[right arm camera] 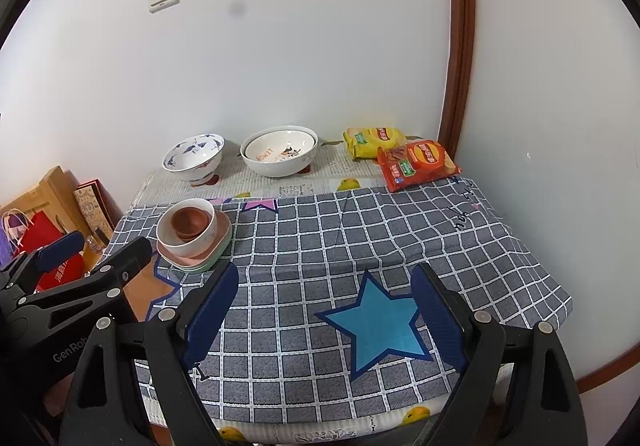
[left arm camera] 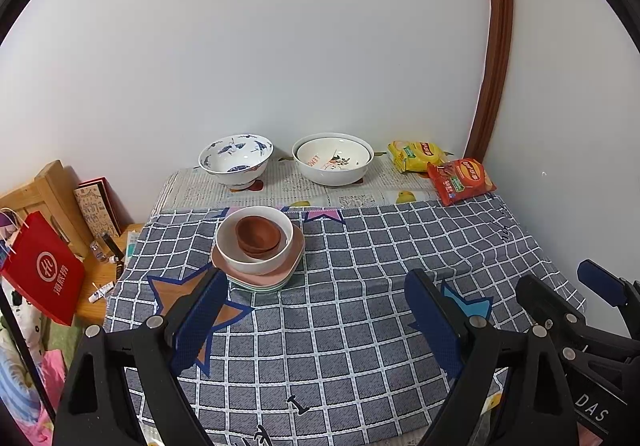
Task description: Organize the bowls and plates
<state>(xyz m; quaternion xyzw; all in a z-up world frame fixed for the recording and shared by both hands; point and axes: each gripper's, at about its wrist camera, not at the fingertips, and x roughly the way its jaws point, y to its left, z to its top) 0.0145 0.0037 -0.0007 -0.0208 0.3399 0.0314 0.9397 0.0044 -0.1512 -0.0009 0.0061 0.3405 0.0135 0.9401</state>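
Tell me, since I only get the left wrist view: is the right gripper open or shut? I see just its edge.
Observer: Open. In the right wrist view the right gripper has its fingers spread wide, with nothing between them.
Operator: What lies in front of it?
Observer: A whole blue star printed on the checked cloth; your view shows only a slice of it.
Operator: Any marking on the left gripper's body?
Observer: Yes. The right wrist view shows the left gripper from the side, with pale lettering "GenRob" that runs behind the right gripper's finger.
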